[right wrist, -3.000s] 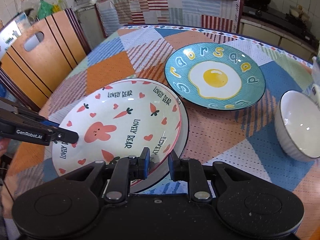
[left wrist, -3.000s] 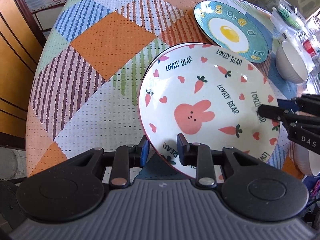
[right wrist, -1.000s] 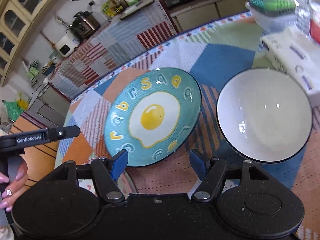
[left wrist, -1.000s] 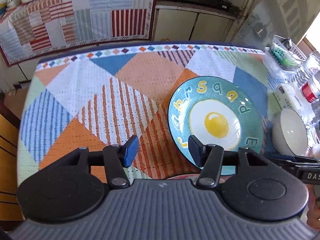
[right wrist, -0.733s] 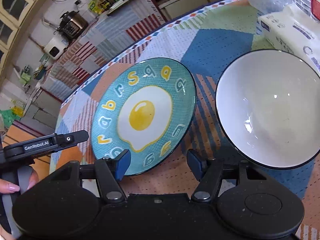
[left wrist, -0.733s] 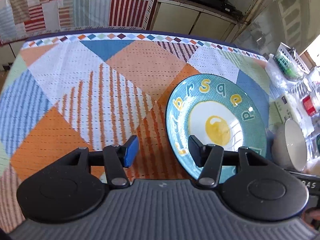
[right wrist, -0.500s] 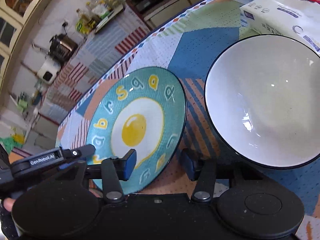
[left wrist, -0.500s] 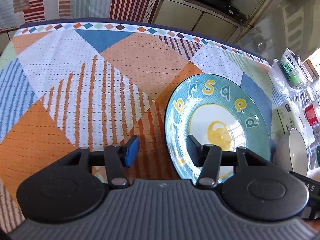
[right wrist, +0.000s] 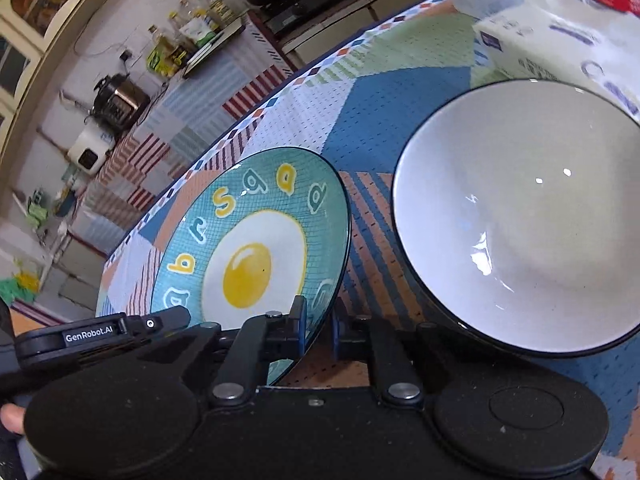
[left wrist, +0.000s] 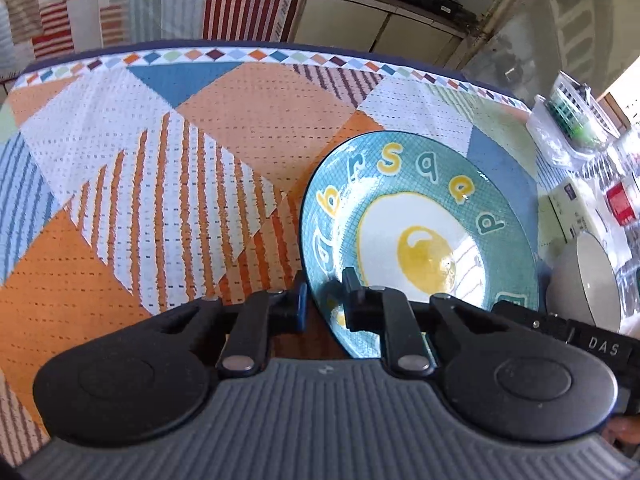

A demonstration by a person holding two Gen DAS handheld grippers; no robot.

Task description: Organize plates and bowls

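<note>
Patchwork cloth in orange, blue, white and striped diamonds covers the round table (left wrist: 160, 184), with a kitchen counter and cupboards running along the wall behind it. On the cloth sits the teal plate (left wrist: 420, 232), printed with a fried egg and a ring of yellow and blue letters.

Both grippers have hold of that plate at its near rim. The left gripper (left wrist: 324, 304) has its two fingers pinched on the edge at the plate's left side, one blue pad under the rim and the other finger on the printed face. The right gripper (right wrist: 318, 330) grips the rim on the opposite side in the same way, its fingers drawn close with the edge between them. In the right wrist view the left gripper's black arm, marked GenRobot.AI, reaches in from the left and overlaps the plate's lower edge. Whether the plate is flat on the cloth or tipped up, I cannot tell.

Just beside the plate, to its right, stands a white bowl (right wrist: 528, 216) with a thin dark rim. Beyond the bowl lie a tissue pack (right wrist: 560, 44) and a clear plastic container (left wrist: 572, 120) with something green in it, near the table's far right edge.
</note>
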